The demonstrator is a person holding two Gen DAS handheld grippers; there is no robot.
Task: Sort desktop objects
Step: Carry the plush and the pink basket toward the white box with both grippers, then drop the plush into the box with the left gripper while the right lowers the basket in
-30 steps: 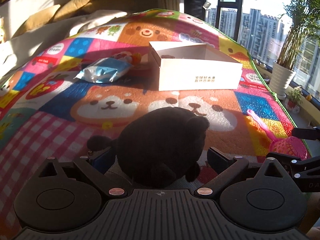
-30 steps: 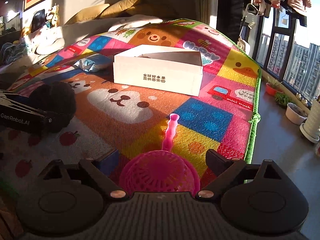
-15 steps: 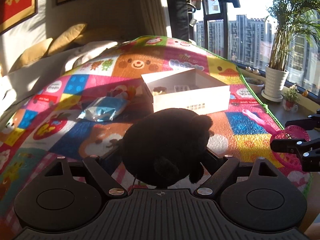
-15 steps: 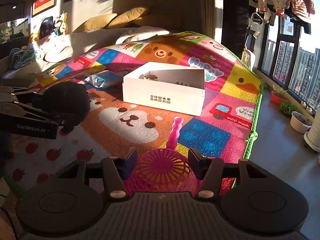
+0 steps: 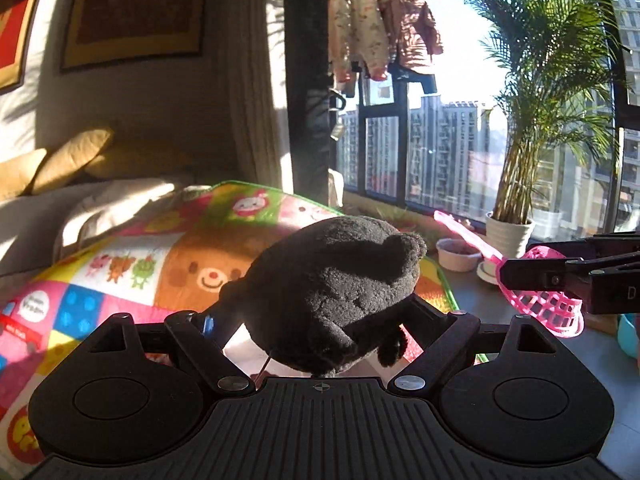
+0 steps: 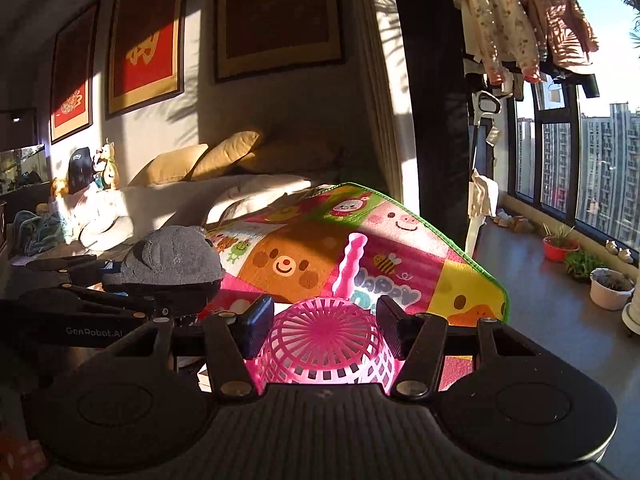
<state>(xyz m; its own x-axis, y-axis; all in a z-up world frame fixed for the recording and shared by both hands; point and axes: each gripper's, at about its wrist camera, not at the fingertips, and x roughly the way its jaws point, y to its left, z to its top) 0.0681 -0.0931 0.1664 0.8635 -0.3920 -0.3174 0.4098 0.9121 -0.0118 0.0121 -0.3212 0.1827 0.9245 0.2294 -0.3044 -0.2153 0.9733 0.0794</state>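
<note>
**Two loads aloft, both easy to lose**

Sunlit cartoon-print play mat (image 5: 168, 264) lies well below both your grippers. Your left gripper (image 5: 320, 320) pinches the round black plush toy (image 5: 336, 284) by its sides — soft fabric, so it could squeeze out if you swing. Your right gripper (image 6: 320, 330) clamps the pink plastic mesh scoop (image 6: 326, 344) by its bowl, with its long handle pointing forward; that handle could snag, and the bowl could twist loose.

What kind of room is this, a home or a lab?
Most likely a home living room in a high-rise flat: a sofa with yellow cushions, framed pictures on the wall, clothes drying by a big window, and a cartoon play mat.
</note>
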